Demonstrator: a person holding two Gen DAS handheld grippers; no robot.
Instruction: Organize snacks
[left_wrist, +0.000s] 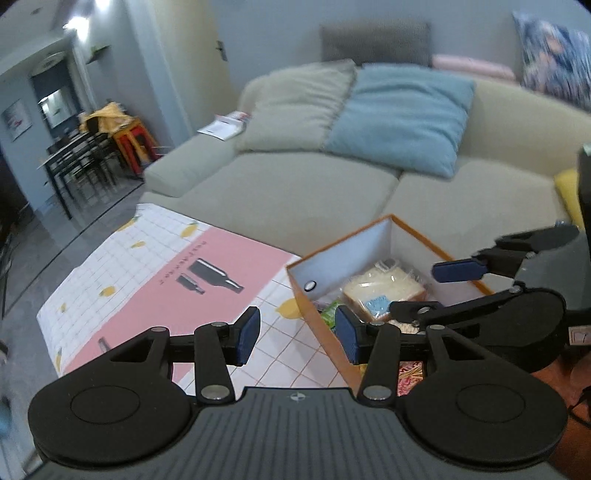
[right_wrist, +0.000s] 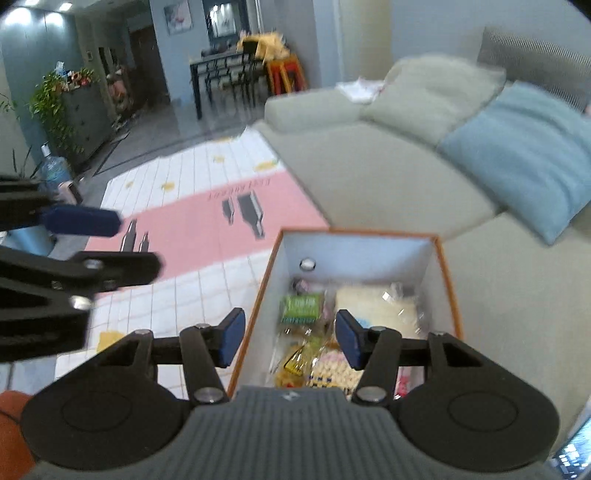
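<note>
Dim indoor light; ceiling lamps glare top left; motion blur; fisheye bending, dark corners.

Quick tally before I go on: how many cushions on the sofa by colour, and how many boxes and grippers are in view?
Beige cushion: 1
Blue cushion: 1
Orange box holding snacks: 1
Grippers, both with nothing between the jaws: 2 (left gripper, right gripper)
Total: 5
</note>
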